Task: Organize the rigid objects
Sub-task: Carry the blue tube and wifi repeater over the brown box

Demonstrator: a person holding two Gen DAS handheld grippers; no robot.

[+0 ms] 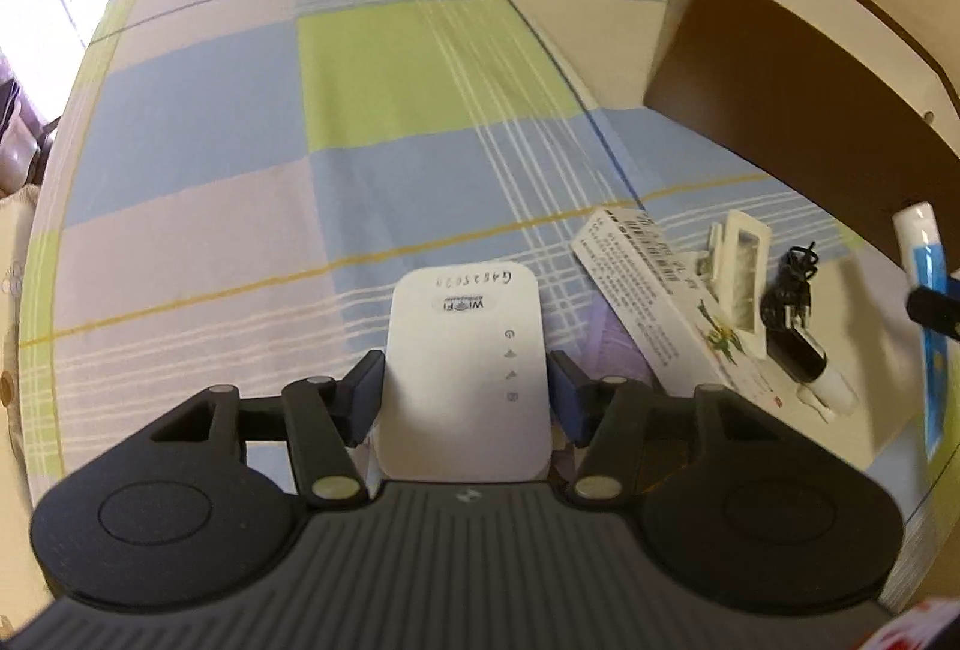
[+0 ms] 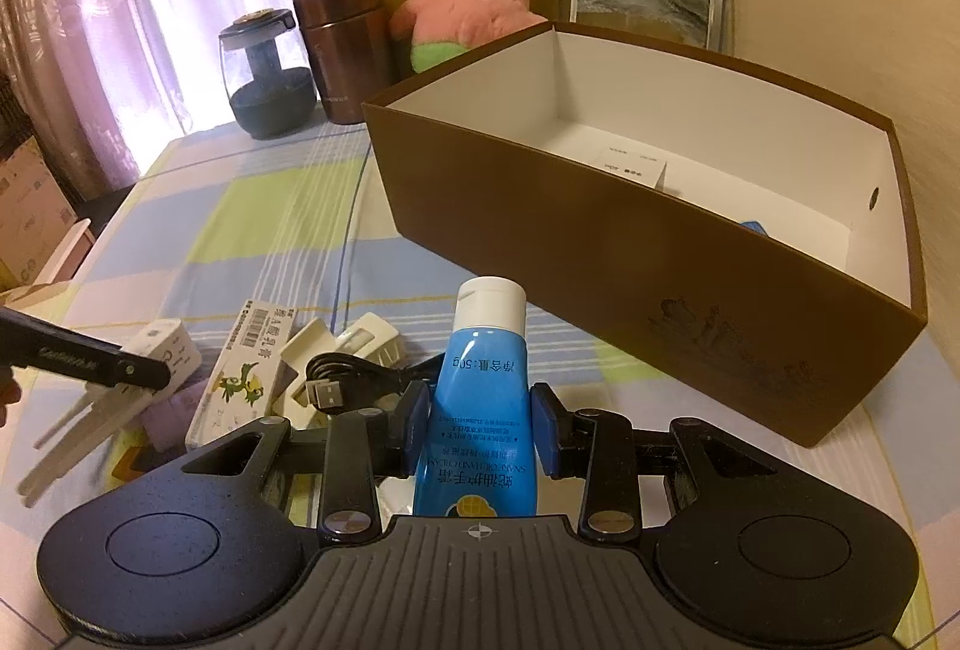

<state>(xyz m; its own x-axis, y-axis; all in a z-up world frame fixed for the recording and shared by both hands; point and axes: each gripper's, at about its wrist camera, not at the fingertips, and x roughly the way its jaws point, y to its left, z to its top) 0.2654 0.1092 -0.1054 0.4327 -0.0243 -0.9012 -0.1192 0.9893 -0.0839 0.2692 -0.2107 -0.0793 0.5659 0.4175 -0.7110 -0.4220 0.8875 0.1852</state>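
- The left gripper (image 1: pixel 465 398) grips a white WiFi repeater (image 1: pixel 465 374) by its two long sides, blue pads pressed on it, the label end pointing away over the checked bedsheet (image 1: pixel 240 140).
- The right gripper (image 2: pixel 480 425) is clamped on a blue hand-cream tube (image 2: pixel 480 404), pads on the tube's middle, white cap pointing forward toward the brown box (image 2: pixel 600 278).
- Just beyond the right gripper lie a coiled black USB cable (image 2: pixel 342 377), white plastic clips (image 2: pixel 336 344) and a flat carton with a green cartoon figure (image 2: pixel 240 374).
- The open box stands past them on the sheet, a white card (image 2: pixel 633 168) on its floor.
- Farthest back stand a brown flask (image 2: pixel 342 50) and a pink star plush toy (image 2: pixel 480 2).
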